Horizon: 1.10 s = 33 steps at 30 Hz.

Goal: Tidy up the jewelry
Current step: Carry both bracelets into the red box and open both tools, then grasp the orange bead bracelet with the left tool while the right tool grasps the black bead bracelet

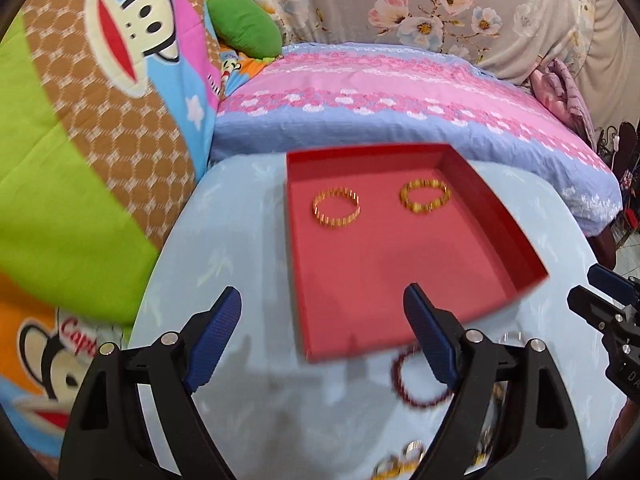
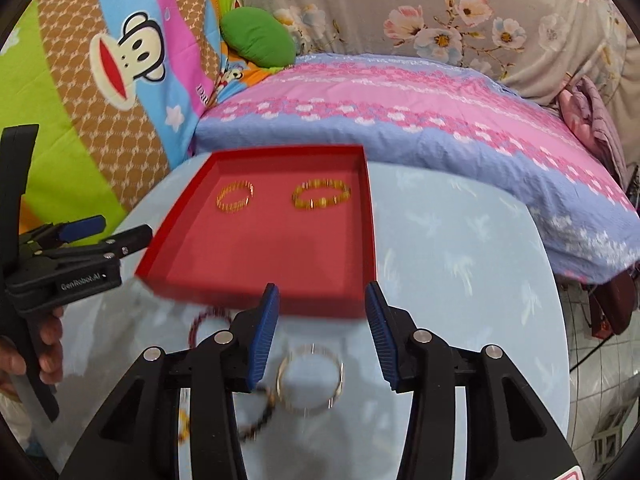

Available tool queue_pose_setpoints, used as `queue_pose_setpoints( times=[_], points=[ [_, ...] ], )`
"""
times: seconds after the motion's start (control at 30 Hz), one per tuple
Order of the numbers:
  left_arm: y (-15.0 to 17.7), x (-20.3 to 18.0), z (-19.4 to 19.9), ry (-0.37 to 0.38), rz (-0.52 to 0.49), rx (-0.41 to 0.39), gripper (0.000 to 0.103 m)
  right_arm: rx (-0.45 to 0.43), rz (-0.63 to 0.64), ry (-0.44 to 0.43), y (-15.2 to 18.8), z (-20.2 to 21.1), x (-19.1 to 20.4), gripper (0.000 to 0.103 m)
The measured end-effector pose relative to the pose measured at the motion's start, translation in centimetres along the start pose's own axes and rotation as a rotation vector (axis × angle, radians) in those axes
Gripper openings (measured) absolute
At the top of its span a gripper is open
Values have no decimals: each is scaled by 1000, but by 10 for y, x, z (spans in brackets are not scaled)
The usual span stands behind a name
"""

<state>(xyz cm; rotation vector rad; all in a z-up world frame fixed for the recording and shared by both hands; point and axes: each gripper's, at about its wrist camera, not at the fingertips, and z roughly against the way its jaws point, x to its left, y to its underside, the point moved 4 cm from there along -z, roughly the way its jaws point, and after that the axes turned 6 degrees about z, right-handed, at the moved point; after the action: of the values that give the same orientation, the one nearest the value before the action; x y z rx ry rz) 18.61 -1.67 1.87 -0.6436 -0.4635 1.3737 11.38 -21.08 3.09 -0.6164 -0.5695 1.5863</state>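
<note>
A shallow red tray [image 1: 496, 216] [image 2: 370, 220] sits on a round pale-blue table [image 1: 240, 240] [image 2: 460, 260]. Two gold bracelets lie at its far end, one ribbed [image 1: 336, 212] [image 2: 236, 197] and one beaded [image 1: 425, 197] [image 2: 322, 196]. My left gripper [image 1: 321, 292] [image 2: 124, 228] is open over the tray's near left corner, holding nothing. My right gripper [image 2: 322, 291] [image 1: 584, 284] is open at the tray's near edge, also empty. In front of the tray, on the table, lie a dark red bead bracelet [image 1: 424, 403] [image 2: 208, 314], a pale thin bangle [image 2: 340, 372] and a dark bead bracelet [image 2: 256, 420].
A bed with a pink and blue sheet [image 1: 400, 92] [image 2: 400, 108] borders the table's far side. Cartoon-print bedding [image 1: 100, 120] rises on the left, with a green cushion [image 1: 244, 28]. A hand [image 2: 48, 344] holds the left gripper. More gold pieces [image 1: 400, 460] lie blurred at the near edge.
</note>
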Motion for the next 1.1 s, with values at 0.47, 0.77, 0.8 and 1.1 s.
queue_pose_setpoints(
  times=[0.47,0.77,0.8,1.1],
  points=[
    [131,3,20,-8,10,130,79,124,-77,-37,112,19,29,44],
    [151,1,11,-7,10,139,68,144,-86,-48,129,19,38,44],
    [151,1,12,0,9,135,64,146,-86,-48,129,18,39,44],
    [151,0,19,52,-20,146,7,137,-124,-55,114,6,34,44]
  ],
)
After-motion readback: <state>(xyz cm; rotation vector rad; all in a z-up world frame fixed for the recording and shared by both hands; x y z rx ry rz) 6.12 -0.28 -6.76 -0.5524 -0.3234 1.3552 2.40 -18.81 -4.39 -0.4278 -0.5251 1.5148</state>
